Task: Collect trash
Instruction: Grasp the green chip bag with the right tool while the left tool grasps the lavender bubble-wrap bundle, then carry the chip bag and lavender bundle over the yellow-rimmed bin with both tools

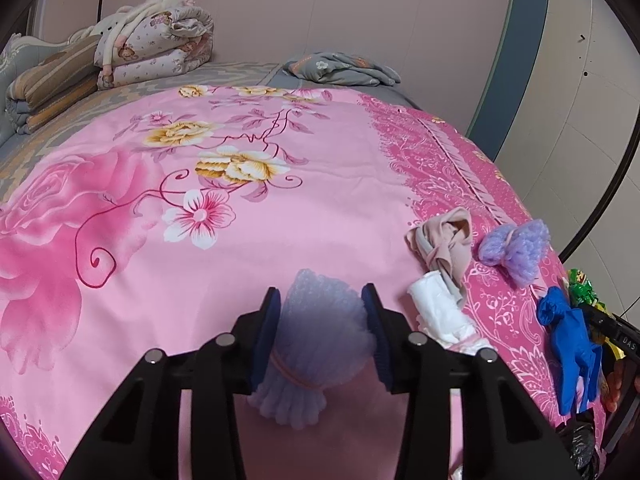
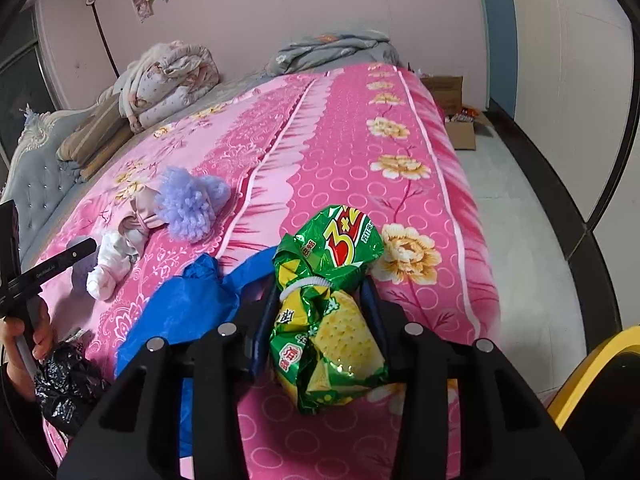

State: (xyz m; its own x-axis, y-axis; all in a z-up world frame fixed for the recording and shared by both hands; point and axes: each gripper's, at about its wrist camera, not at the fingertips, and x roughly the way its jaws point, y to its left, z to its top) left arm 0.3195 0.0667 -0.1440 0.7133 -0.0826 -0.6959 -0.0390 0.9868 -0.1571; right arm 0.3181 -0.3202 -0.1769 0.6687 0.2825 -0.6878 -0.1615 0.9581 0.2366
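Left claw (image 1: pixel 322 320) is clamped on a pale lilac foam net bundle (image 1: pixel 320 336), blue pads pressing both its sides, and the bundle sits right on the pink floral bedspread (image 1: pixel 240 248). Over on the right, the right claw (image 2: pixel 318 320) has closed onto a green cracker wrapper (image 2: pixel 328 304), squeezing the crumpled pack at its waist near the bed's edge. Just left of that wrapper lies a blue plastic glove (image 2: pixel 188 304), touching it. A black crinkled bag (image 2: pixel 64 388) sits at the near corner, by a hand (image 2: pixel 24 340) gripping the other tool's handle. A little farther up the bedspread: a white wad of paper (image 1: pixel 444 312), a beige rolled cloth (image 1: pixel 444 248) just beyond it, and beside that a second purple foam net (image 1: pixel 516 248). At the far end of the bed, folded quilts (image 1: pixel 152 40) are stacked against the wall, and a grey flowered pillow (image 1: pixel 340 68) lies to their right.
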